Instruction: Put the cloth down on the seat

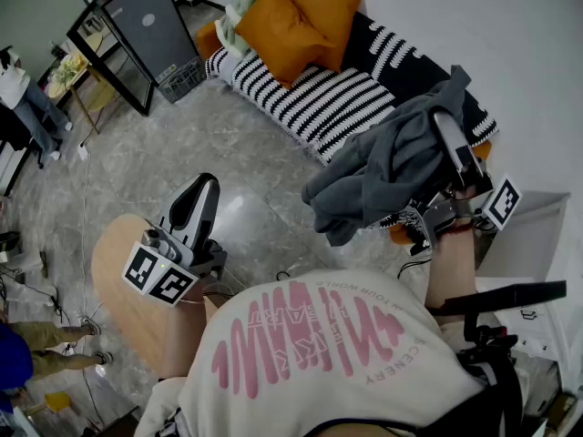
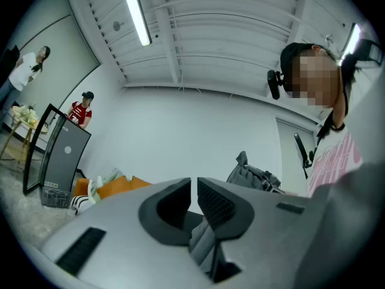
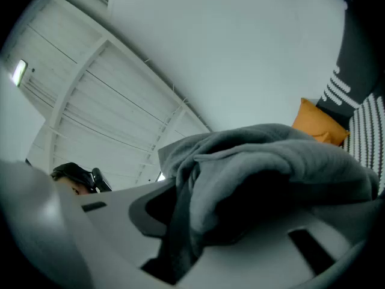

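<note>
Right tongs (image 1: pixel 448 127) (image 3: pixel 191 221) are raised with their tips tilted upward, and they are clamped on the grey cloth (image 1: pixel 378 173) (image 3: pixel 271 161). A fold of it runs down between the two jaws, and the rest is heaped over the upper jaw so that I can hardly see that jaw in the right gripper view. From the tongs the cloth bulges and hangs toward my left side in a loose bundle, clear of the floor (image 1: pixel 182 153) and held up in the air rather than lying on anything. The seat (image 1: pixel 319 98) (image 3: pixel 374 116), with its black and white stripes, lies beyond the tips of the right tongs and a little to their left. Orange cushions (image 1: pixel 296 21) (image 3: pixel 319 124) are piled at its far end, farther from the tongs than the cloth is. Left tongs (image 1: pixel 204 189) (image 2: pixel 194 186) are held lower and near level, well apart from the cloth. Their jaws are drawn together to a thin slit with nothing in it. Under them is the round wooden bench (image 1: pixel 123 285), and past their tips I can make out the cloth (image 2: pixel 252 176) on the other tongs.
</note>
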A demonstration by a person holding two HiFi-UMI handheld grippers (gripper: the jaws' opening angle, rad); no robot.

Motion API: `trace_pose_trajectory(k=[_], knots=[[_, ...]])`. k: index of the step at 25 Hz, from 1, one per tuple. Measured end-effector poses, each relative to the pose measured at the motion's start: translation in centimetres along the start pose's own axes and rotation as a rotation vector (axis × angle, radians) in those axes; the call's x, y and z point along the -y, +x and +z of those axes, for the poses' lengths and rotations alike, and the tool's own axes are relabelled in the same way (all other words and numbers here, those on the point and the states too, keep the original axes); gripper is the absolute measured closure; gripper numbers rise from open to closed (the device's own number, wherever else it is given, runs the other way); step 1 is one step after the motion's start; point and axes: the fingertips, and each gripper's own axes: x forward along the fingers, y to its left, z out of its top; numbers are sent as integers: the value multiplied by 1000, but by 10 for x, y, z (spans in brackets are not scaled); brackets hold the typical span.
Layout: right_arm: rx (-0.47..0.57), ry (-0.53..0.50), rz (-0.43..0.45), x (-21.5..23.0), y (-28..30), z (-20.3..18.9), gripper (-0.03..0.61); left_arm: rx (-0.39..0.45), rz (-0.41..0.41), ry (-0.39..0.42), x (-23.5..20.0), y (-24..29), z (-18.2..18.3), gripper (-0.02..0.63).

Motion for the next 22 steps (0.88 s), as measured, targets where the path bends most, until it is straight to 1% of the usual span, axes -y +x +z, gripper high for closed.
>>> trace_pose_trajectory(k=[9, 11, 12, 13, 16, 19, 22], knots=[[18, -14, 1, 1, -3, 4, 480, 6, -6, 18, -2, -5, 0, 571], [26, -15, -9, 1, -1, 5, 480, -6, -5, 45, -2, -7, 2, 571], [29, -16, -14, 1, 1, 5, 479, -15, -7, 64, -1, -8, 5, 595], [33, -16, -17, -1, 3, 5, 479, -23, -15, 86, 0, -10, 8, 604], [37, -13, -23, -3, 10, -1, 479, -43, -29, 139, 1, -18, 11, 604], [29, -7, -28, 2, 10, -7, 480, -70, 5, 159, -3, -25, -1, 604], [24, 6, -23, 11, 16, 2, 479, -78, 36, 155, -8, -20, -7, 604]])
